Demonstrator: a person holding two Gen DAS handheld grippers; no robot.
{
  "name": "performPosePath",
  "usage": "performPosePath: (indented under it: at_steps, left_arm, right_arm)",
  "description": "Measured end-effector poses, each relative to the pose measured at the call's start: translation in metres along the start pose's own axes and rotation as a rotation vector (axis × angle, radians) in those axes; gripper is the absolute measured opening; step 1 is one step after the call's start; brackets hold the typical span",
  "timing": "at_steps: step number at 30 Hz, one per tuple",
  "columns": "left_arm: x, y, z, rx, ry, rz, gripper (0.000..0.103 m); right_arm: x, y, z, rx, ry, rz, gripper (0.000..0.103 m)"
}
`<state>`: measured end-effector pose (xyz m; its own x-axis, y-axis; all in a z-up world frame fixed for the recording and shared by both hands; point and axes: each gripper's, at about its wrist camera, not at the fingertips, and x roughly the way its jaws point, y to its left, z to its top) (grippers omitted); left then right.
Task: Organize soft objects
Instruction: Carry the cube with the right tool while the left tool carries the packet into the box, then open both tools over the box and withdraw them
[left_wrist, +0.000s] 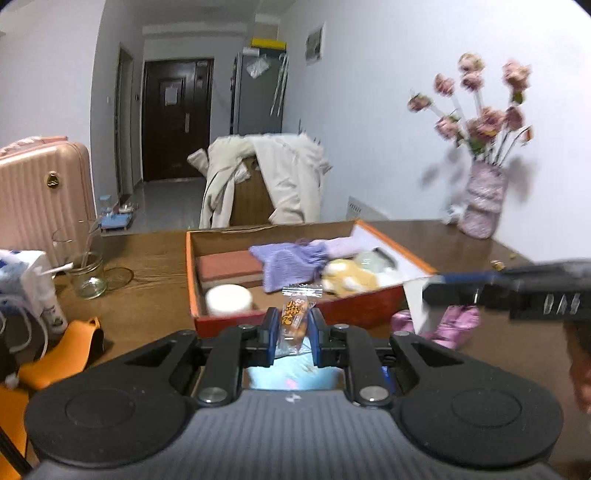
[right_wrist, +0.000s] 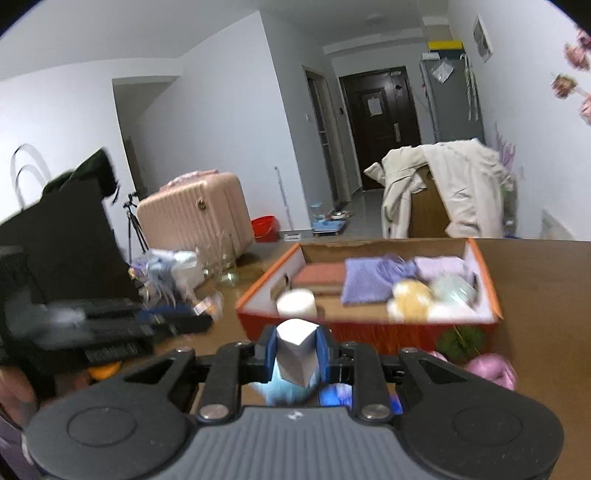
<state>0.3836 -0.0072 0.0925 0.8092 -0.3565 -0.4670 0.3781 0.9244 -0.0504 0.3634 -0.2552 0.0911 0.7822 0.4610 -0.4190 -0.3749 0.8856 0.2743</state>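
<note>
The left hand-held gripper (left_wrist: 291, 328) pinches a light, crinkly snack packet (left_wrist: 294, 320) mid-body, at six o'clock from the orange box (left_wrist: 295, 317). The right hand-held gripper (right_wrist: 297, 350) clamps a pale, squashable wrapped object (right_wrist: 296, 356) before the box.

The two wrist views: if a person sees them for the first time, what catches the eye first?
First the orange box in the middle of the wooden table, holding a purple knit cloth and a yellow plush toy. Next, each gripper is shut on something: the left gripper on a snack packet, the right gripper on a white folded paper. Pink flowers in a vase stand at the table's far right.
</note>
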Motion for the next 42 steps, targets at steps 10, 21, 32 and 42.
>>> performPosePath:
  at_steps: [10, 21, 32, 42]
  left_arm:
    - [0.102, 0.045, 0.025, 0.042, 0.135, 0.005, 0.018]
    - [0.112, 0.069, 0.020, -0.007, 0.132, 0.013, 0.040]
    - [0.036, 0.056, 0.044, -0.011, 0.027, 0.096, 0.044]
    - [-0.063, 0.003, 0.025, 0.007, -0.109, 0.138, 0.074]
  right_arm:
    - [0.191, -0.031, 0.062, 0.058, 0.163, -0.015, 0.024]
    - [0.248, -0.042, 0.059, 0.091, 0.222, -0.068, 0.040]
    - [0.142, -0.028, 0.084, -0.026, 0.131, -0.104, 0.050]
    - [-0.005, -0.001, 0.065, -0.161, 0.015, -0.154, 0.062]
